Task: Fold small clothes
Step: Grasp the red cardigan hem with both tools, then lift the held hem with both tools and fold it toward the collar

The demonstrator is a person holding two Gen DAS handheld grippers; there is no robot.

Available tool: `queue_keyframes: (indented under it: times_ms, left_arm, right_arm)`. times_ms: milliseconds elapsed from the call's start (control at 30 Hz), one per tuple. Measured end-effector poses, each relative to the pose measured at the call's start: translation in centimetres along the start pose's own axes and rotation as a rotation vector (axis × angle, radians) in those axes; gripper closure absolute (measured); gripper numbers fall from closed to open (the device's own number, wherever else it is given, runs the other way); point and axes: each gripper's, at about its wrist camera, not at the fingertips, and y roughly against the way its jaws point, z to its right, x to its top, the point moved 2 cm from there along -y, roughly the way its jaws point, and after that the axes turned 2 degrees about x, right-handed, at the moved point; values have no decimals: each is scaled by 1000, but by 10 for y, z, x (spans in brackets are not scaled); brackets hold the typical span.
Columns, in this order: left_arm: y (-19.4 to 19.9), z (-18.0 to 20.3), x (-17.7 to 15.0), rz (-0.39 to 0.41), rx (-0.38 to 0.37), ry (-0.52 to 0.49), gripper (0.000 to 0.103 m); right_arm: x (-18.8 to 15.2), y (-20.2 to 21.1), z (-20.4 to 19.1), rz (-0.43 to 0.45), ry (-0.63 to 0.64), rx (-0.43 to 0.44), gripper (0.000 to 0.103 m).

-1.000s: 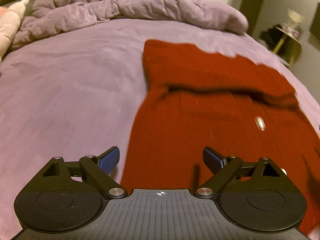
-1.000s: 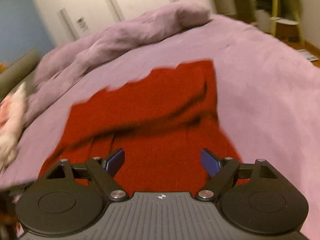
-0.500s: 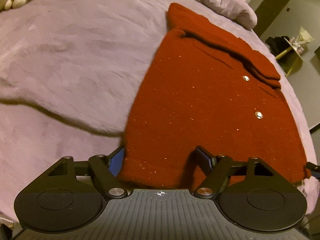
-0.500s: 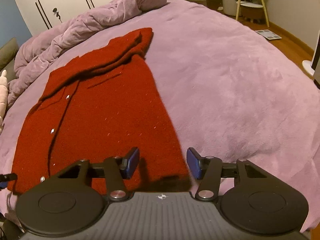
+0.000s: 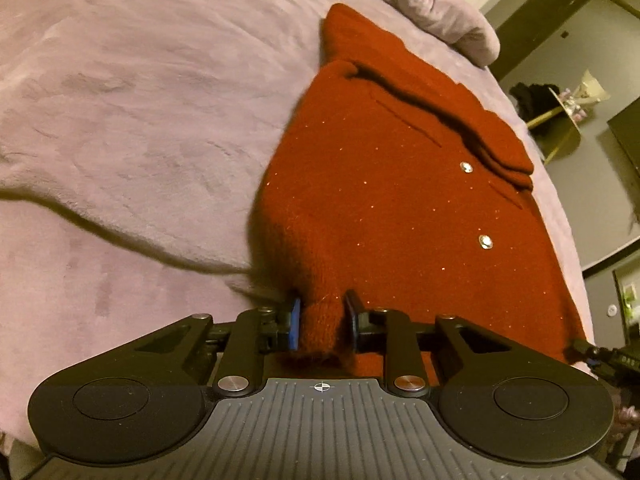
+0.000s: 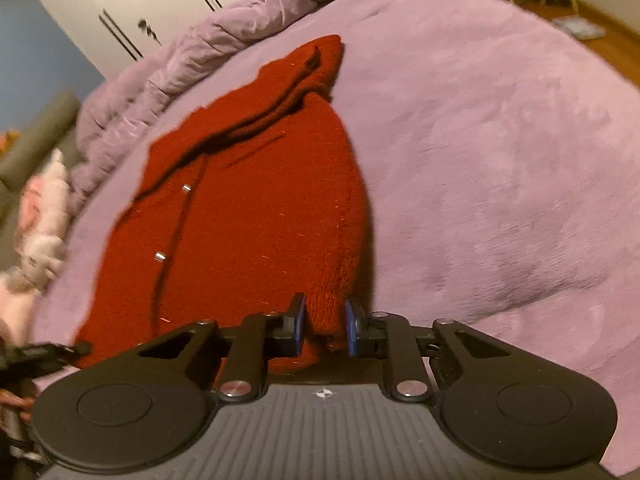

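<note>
Cardigan (image 5: 392, 208) hem pinched by left tongs (image 5: 322, 318) and right tongs (image 6: 325, 322); bed (image 5: 120, 120) beneath

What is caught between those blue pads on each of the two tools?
A pinched corner of the red cardigan's hem sits between the jaws of the left gripper and right gripper, each shown in its own wrist view.

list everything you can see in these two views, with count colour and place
cardigan: one, red, flat on the bed, sleeves folded across its far end, near hem corners pinched
buttons: two showing, silver, down its front
bedspread: one, lilac, under the cardigan
duvet: one, lilac, bunched at the far edge
soft toy: one, pink and white, beside the bed's left edge
side table: one, yellow, off the bed
left gripper: one, black with blue pads, shut on hem
right gripper: same, shut on hem
</note>
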Motion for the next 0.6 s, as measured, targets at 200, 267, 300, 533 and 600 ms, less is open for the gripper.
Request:
queue_keyframes:
  times_ms: [200,267,300,533,600]
  left_arm:
    - [-13,-5,3,-49,-13,25,56]
    - [-13,-6,4,-57,-28,23,67]
    - [-13,-5,5,-64,-34,14,72]
    - [-2,14,22,-88,-84,-65,89]
    - [6,22,34,-66,-138,-47,90]
  right_arm:
    - [7,-17,4,-75,-41,8,76]
    - [8,-20,5,-94,-42,14,76]
    - [9,-22,5,-101,-39,13,76]
    - [26,-28,-1,-165,-60,69,89]
    - [35,-26,-5,-159,-98,118,90]
